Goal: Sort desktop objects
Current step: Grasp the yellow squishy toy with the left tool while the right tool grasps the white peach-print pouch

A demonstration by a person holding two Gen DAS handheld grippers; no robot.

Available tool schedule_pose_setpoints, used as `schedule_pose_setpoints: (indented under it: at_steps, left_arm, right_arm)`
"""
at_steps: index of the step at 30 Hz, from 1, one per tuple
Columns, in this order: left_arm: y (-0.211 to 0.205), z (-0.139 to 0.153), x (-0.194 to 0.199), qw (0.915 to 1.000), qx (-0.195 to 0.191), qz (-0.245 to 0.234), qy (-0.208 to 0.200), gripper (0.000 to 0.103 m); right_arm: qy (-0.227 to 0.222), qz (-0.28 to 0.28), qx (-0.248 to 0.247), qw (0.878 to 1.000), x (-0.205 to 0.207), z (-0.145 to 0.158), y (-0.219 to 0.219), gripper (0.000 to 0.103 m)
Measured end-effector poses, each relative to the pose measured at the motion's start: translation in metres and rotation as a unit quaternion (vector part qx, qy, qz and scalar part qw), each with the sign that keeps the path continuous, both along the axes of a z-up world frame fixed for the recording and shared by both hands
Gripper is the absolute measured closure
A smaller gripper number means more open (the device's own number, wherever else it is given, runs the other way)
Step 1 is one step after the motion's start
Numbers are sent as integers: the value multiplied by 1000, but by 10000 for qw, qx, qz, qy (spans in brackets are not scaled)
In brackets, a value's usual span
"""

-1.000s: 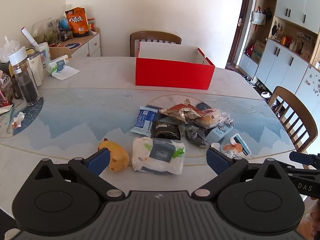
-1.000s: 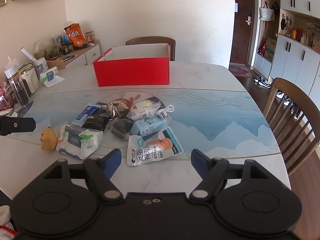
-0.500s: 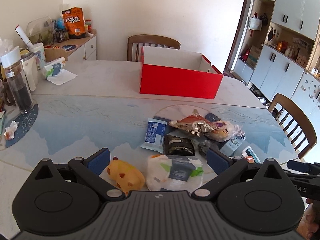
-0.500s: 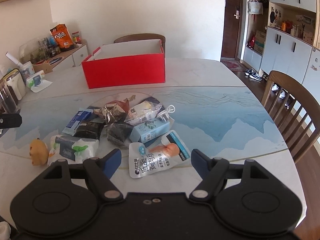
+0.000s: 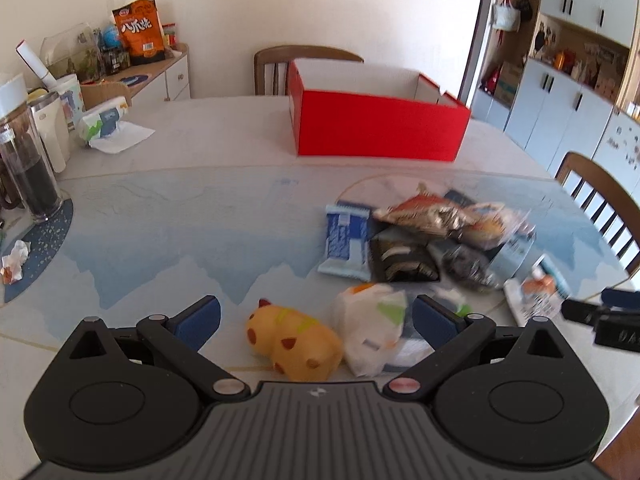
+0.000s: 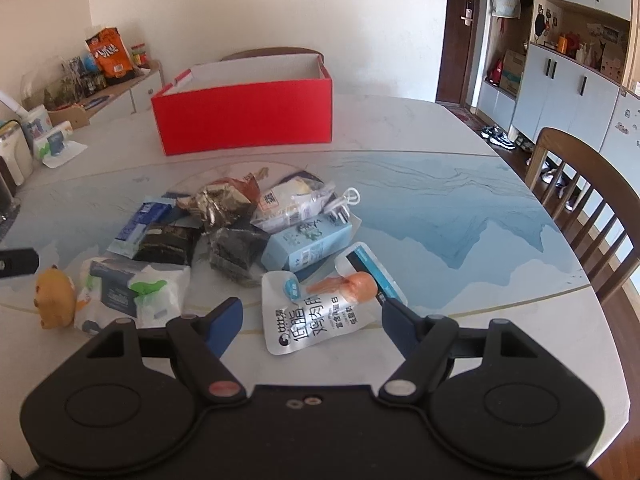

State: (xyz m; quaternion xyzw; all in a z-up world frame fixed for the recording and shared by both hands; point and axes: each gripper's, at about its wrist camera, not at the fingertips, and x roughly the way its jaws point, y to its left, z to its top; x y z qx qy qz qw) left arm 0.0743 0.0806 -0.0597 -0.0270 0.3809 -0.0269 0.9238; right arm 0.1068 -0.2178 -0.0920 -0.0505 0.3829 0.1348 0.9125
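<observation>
A pile of snack packets point(image 6: 240, 224) lies mid-table in front of an open red box point(image 5: 380, 124), which also shows in the right wrist view point(image 6: 244, 120). My left gripper point(image 5: 316, 320) is open, its jaws spread around a yellow toy point(image 5: 296, 344) and a white wipes pack point(image 5: 372, 328) just ahead. My right gripper point(image 6: 312, 320) is open and low over a white chicken pouch point(image 6: 320, 312). The toy point(image 6: 54, 296) and wipes pack point(image 6: 132, 288) sit left of it. A light blue carton point(image 6: 308, 244) lies behind the pouch.
A dark jar point(image 5: 24, 168), cups and a tissue pack point(image 5: 104, 124) stand at the table's left edge. Wooden chairs stand at the far side point(image 5: 304, 56) and at the right point(image 6: 588, 208). A sideboard with snack bags point(image 5: 140, 32) is at back left.
Both grippers have moved forward and lower toward the pile. The toy and wipes pack now lie between the left jaws; the pouch lies between the right jaws.
</observation>
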Motion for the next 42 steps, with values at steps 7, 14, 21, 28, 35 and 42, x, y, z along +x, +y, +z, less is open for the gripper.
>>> schedule_pose_setpoints:
  at_steps: [7,14,21,28,35,42]
  left_arm:
    - [1,-21,7,9999,111,-14,102,1]
    - [7,-25,11,9999,15,-22,166,1]
    - [10,-28,17,9997,-22,-16,226,1]
    - [13,-32,21,9994,-39,-128,324,3]
    - [17,-36,25,9991,-76,-170,380,4]
    - [21,-43,26,9986,-119,-225,455,4]
  right_arm:
    - [66,-79,-235,9997,8,-12,0,26]
    - [91,-235,-300,9992,30,-19,-3,26]
    - [324,-736,-315,9963,55,-28,-6,26]
    - [937,-1405,298,9852,57,-41,-19,26]
    - [1042,-1925,457,9747,70,-47,-13,26]
    - [1049,-2065,238,9725,77,-53,1,27]
